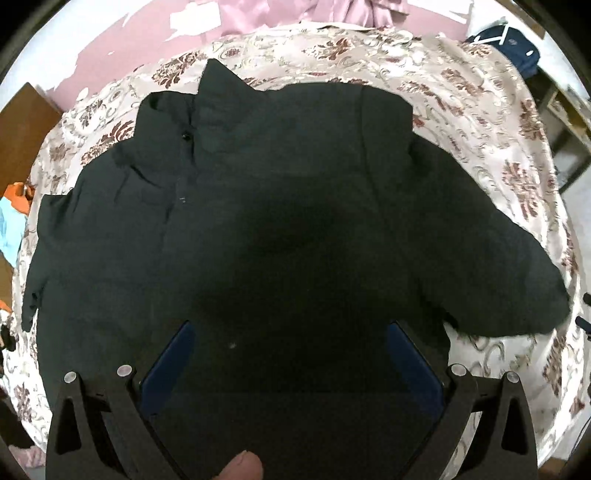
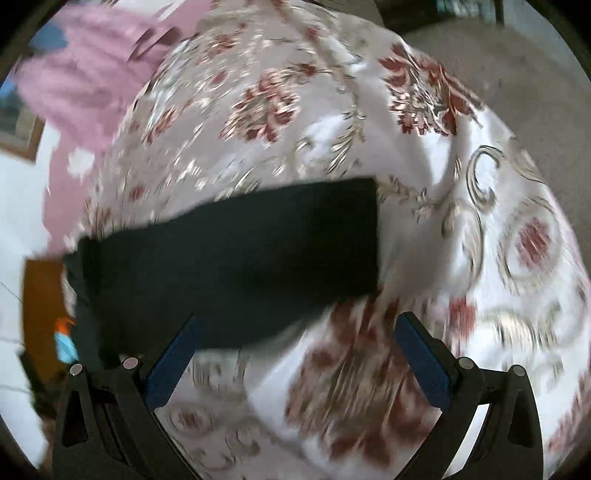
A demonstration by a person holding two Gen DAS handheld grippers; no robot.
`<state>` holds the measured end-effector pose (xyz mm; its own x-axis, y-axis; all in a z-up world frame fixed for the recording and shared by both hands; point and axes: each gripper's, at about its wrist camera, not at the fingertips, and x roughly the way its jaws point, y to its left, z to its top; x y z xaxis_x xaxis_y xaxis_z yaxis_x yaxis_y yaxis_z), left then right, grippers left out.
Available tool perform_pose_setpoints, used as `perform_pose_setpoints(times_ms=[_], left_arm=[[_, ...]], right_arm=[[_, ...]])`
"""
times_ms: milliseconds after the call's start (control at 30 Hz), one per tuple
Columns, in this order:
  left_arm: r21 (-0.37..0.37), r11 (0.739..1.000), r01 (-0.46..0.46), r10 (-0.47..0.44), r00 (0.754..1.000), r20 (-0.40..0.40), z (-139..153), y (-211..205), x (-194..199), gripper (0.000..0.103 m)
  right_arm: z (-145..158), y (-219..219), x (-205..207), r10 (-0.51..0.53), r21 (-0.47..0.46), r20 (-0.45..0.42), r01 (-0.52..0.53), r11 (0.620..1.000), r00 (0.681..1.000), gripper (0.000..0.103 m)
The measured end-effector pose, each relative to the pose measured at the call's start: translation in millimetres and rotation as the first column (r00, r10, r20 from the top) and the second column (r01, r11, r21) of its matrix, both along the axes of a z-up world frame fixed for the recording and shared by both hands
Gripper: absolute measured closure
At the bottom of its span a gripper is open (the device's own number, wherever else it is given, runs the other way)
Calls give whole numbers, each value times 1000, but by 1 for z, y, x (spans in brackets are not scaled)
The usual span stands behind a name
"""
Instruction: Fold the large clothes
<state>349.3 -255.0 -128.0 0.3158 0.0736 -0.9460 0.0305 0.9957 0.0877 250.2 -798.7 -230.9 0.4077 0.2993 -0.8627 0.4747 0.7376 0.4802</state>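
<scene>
Right claw [image 2: 295, 354] gaping wide and empty just short of the sleeve [image 2: 240, 266], left claw [image 1: 290, 354] wide above the coat [image 1: 277, 221] — best pinch that cuff squarely before folding across.

left tool [image 1: 291, 354]: black jacket [image 1: 258, 229] fills gap | right tool [image 2: 295, 354]: bare bedspread [image 2: 461, 258] between fingers (sleeve [image 2: 236, 258] just beyond)

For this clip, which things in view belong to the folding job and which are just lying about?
Part of the job:
- black jacket, spread on the floral bedspread
- left gripper, open above the jacket
- right gripper, open by the jacket's sleeve

Lying about:
- pink cloth
- navy bag
- orange and blue items
</scene>
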Motion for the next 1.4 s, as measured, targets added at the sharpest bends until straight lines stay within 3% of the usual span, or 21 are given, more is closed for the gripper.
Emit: perform_pose_setpoints(times_ms=[67,100,133,233,300,500,533,567,600,767,867,933,1033,1067,1100,1167,1300,1400], left_arm=[[13,1000,-4,4,1000,-3,-7,-8,8,0],[24,1000,-5,5,1000,-9,-10,-12,13,0],[29,1000,-8,9,1000,-11,-13,-15,18,0],[27,999,-21,21,1000,-8,-16,-16,31,0],[14,999,-32,32,999,-1,-18,-15,40,0],[21,999,-46,47,999,-11,-34,-12,67,0],[29,998,-51,52,999,-15,-36,-11,70,0],[30,998,-56,57,998,-16,-37,-10,73,0],[29,998,-59,60,998,-14,-38,-10,75,0],[28,997,-67,67,998,-13,-38,-9,85,0],[37,998,-59,59,998,-13,-40,-10,89,0],[46,997,-55,56,998,-15,-42,-12,91,0],[53,997,-59,60,998,-15,-42,-13,93,0],[54,997,-59,60,998,-14,-42,-13,94,0],[56,997,-58,59,998,-14,-42,-13,94,0],[59,997,-54,55,998,-14,-42,-14,95,0],[75,996,-37,38,999,-3,-42,-17,97,0],[70,997,-40,40,999,3,-42,-15,99,0]], right_arm=[[-34,-29,20,-42,98,5,41,994,999,1],[-34,-29,20,-42,98,5,41,994,999,1],[-54,-37,29,-69,168,21,65,984,997,1],[-77,-38,38,-78,238,27,69,969,997,15],[-94,-29,45,-59,264,6,55,963,998,29],[-126,0,61,13,333,16,-18,943,1000,34],[-127,3,63,5,350,32,-16,936,999,39],[-124,7,68,7,366,55,-27,930,998,54],[-121,12,72,22,375,74,-48,926,997,61],[-97,28,82,104,363,143,-149,920,984,81],[-62,22,79,106,372,264,-202,906,959,83],[-52,26,82,162,326,264,-246,913,951,84],[-81,23,88,200,285,46,-205,936,979,78],[-89,25,90,211,300,10,-204,932,977,73],[-94,27,92,226,304,5,-217,928,974,56],[-104,20,89,197,302,-14,-184,935,980,34],[-125,1,77,118,473,60,-133,871,991,32],[-127,11,82,115,519,108,-154,841,988,30]])
